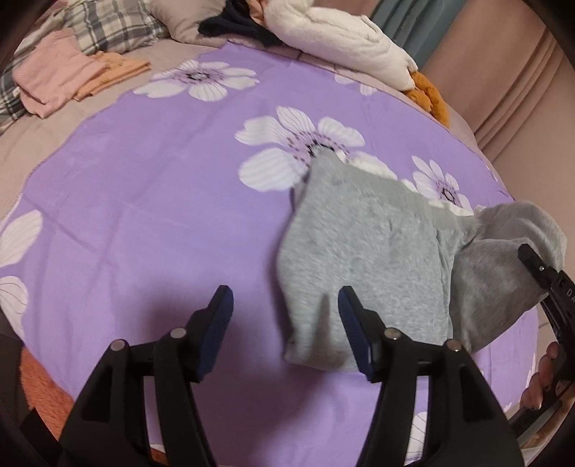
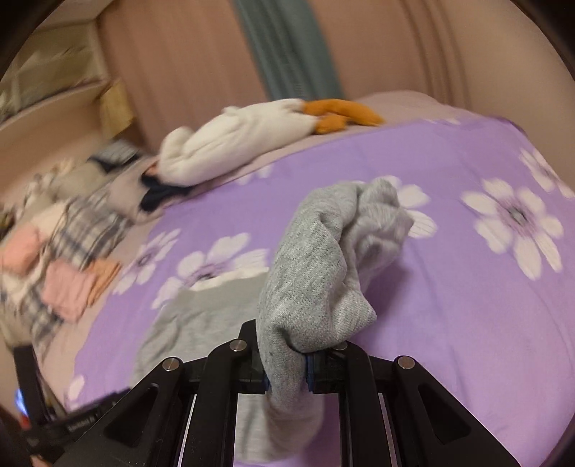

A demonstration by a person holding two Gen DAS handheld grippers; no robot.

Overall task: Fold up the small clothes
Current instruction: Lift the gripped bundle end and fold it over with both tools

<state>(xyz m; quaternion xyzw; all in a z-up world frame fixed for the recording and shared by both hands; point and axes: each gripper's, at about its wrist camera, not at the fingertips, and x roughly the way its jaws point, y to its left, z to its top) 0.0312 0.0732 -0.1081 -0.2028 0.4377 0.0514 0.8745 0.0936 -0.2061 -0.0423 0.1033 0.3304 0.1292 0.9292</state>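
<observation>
A small grey knit garment (image 1: 359,258) lies on the purple flowered sheet (image 1: 143,215), with a white trim showing at its far edge. My left gripper (image 1: 285,323) hovers open over the garment's near left corner, and its blue pads do not press on the cloth. At the right edge of the left wrist view, my right gripper (image 1: 535,266) holds up the garment's right part. In the right wrist view my right gripper (image 2: 287,373) is shut on a bunched fold of the grey garment (image 2: 316,269), lifted off the sheet (image 2: 449,323). The rest of the cloth lies flat to the left.
Folded pink (image 1: 54,75) and orange (image 1: 115,72) clothes sit at the far left by a plaid pillow (image 1: 107,25). A white plush toy (image 1: 341,39) with orange feet and a dark garment (image 1: 233,23) lie along the far edge. A hand (image 1: 542,373) grips the right tool.
</observation>
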